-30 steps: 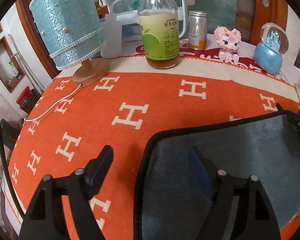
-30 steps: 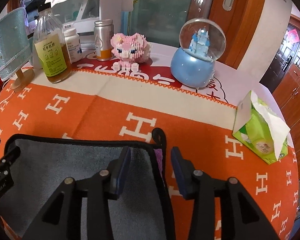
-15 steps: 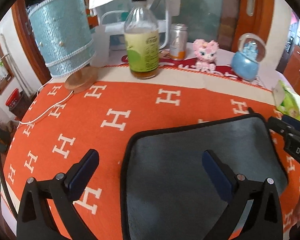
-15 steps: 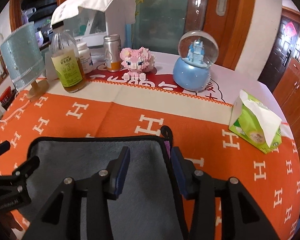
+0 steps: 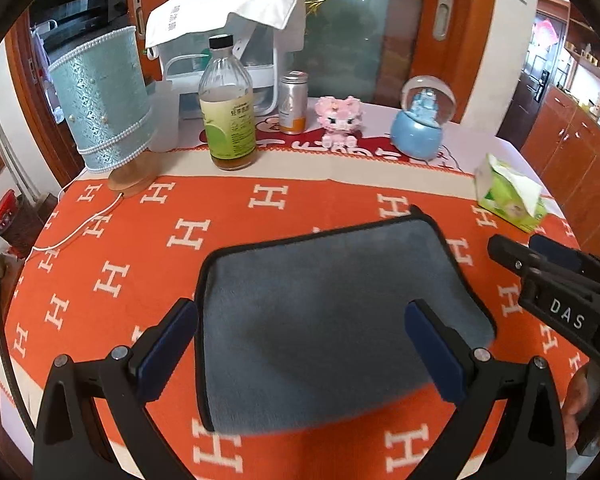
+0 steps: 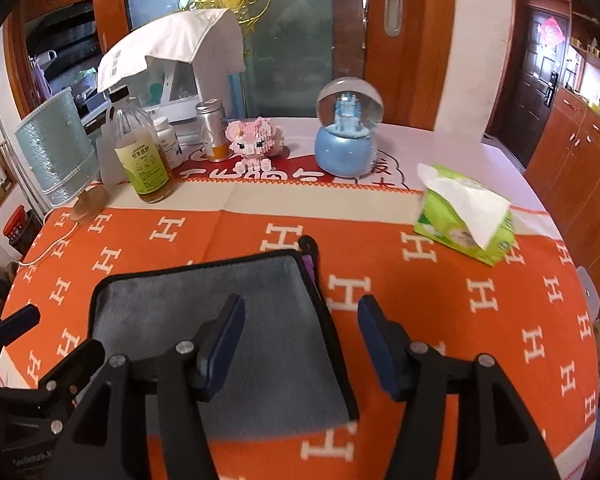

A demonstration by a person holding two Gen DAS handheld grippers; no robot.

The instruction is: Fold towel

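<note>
A grey towel (image 5: 324, 312) with black edging lies flat, folded, on the orange tablecloth; it also shows in the right wrist view (image 6: 228, 320). My left gripper (image 5: 300, 344) is open and empty, raised above the towel's near part. My right gripper (image 6: 300, 340) is open and empty, raised above the towel's right edge. The right gripper also shows at the right of the left wrist view (image 5: 540, 256). A small black hanging loop (image 6: 309, 245) sticks out at the towel's far right corner.
At the back of the table stand a teal lamp (image 5: 104, 104), a glass bottle (image 5: 228, 108), a can (image 5: 293, 102), a pink toy (image 5: 338, 118) and a snow globe (image 5: 422, 120). A green tissue pack (image 6: 466, 212) lies at the right. A white cord (image 5: 72, 232) runs left.
Both grippers have drawn back and up from the towel. The left jaws have opened wider and the right jaws have opened. The towel stays flat on the table.
</note>
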